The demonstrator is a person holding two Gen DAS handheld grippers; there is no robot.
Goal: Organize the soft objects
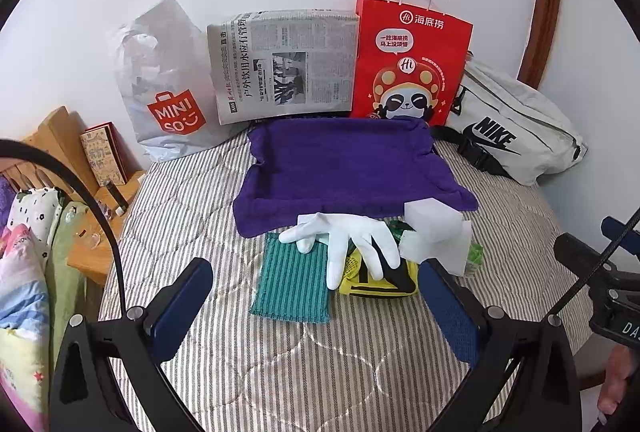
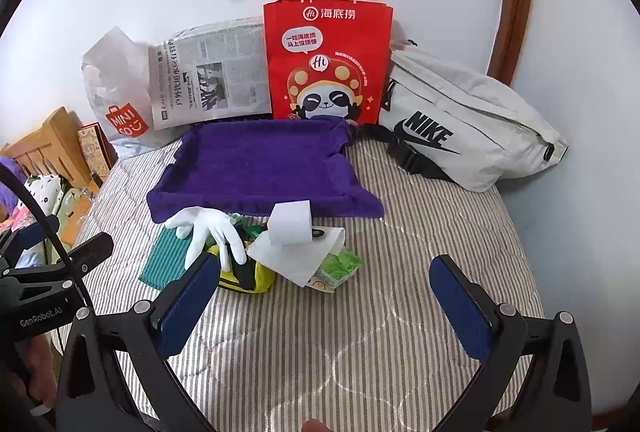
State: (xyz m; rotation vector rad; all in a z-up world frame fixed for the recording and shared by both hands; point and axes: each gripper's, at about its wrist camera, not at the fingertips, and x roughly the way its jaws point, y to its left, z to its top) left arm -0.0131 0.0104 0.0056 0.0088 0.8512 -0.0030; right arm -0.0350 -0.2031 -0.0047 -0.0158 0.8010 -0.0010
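A purple cloth-lined tray sits on the striped bed. In front of it lies a pile: a white glove, a teal ribbed cloth, a yellow-and-black pouch, a white sponge block, white tissue and a green packet. My left gripper is open and empty, just short of the pile. My right gripper is open and empty, to the right of the pile.
Against the wall stand a Miniso bag, a newspaper, a red paper bag and a white Nike bag. A wooden headboard and pillows are at left.
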